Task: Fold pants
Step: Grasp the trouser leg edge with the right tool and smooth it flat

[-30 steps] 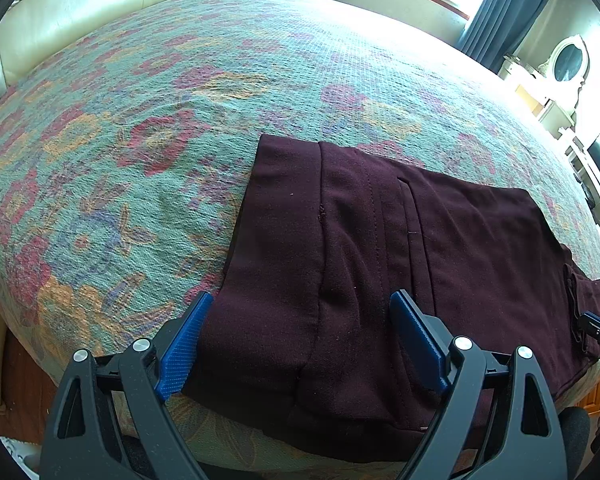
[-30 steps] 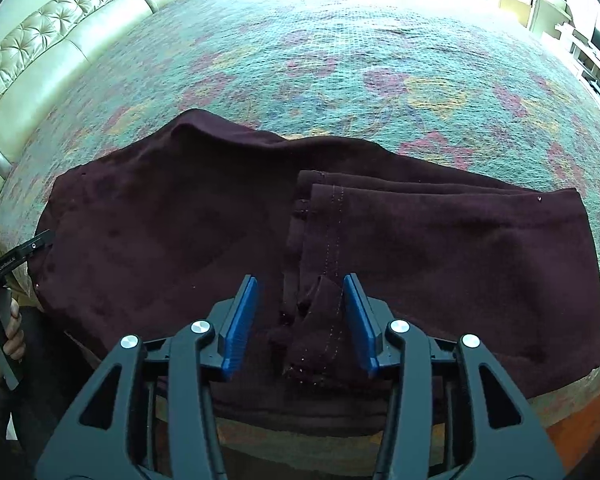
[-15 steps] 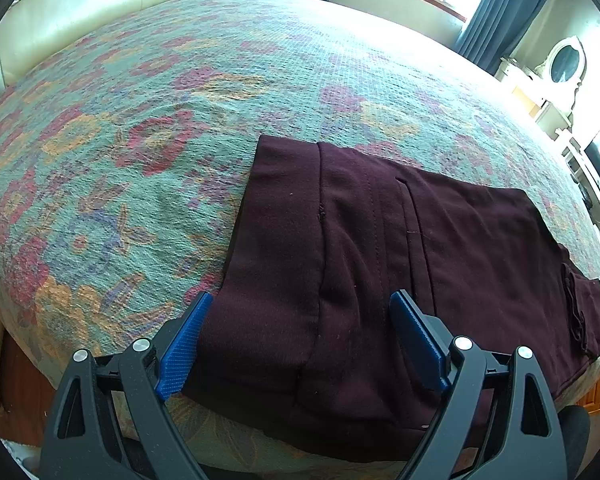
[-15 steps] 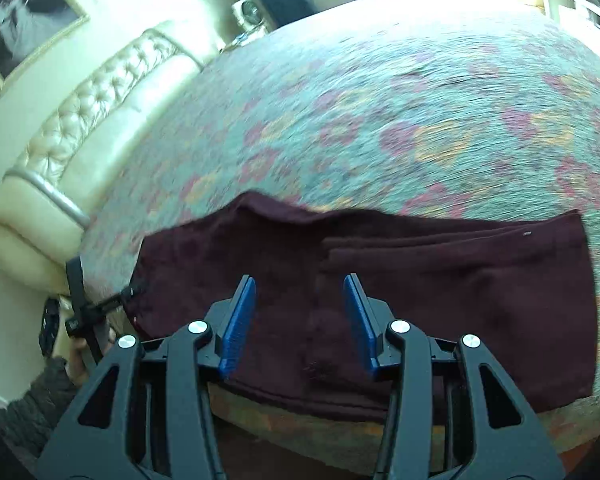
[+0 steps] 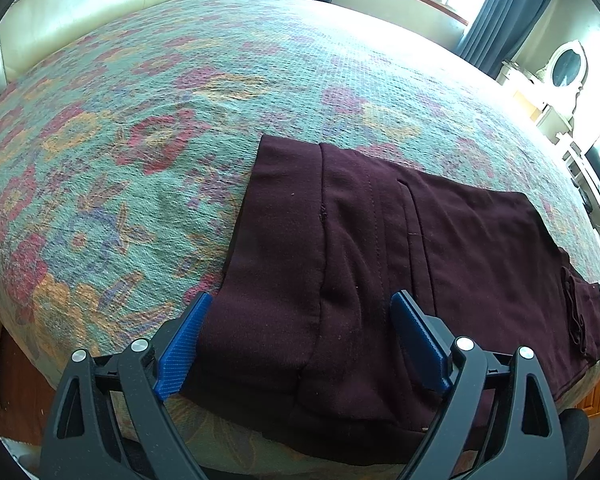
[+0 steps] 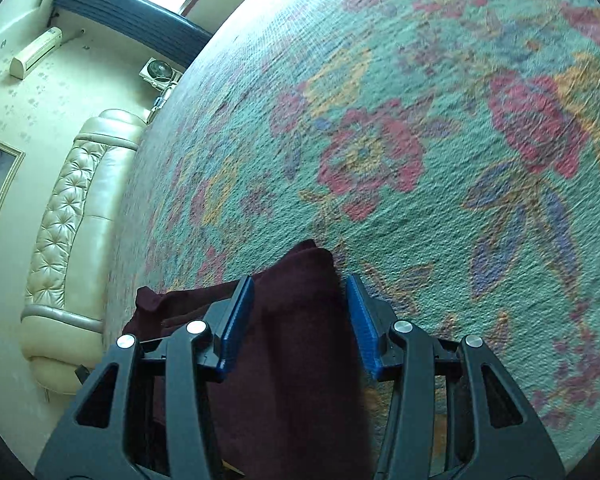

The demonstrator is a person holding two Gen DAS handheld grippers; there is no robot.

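One pair of maroon pants (image 5: 400, 280) flat on floral bed cover (image 5: 160, 120), near edge of bed, already folded at least once, long axis running left-right. Two grippers, both with jaws released, nothing grasped. Left gripper (image 5: 300, 344) hovering over left end of pants, jaws straddling the layered cloth near the near edge; whether touching cloth, cannot tell. Right gripper (image 6: 300, 320) tilted, at the pants' right end, jaws straddling a far corner of cloth (image 6: 300, 280) with bare cover beyond. Key relation: each gripper at its own end, cloth lying between and ahead of jaws. Probably next: pinch one end, carry it across to the other. Risk: grabbing only top layer.
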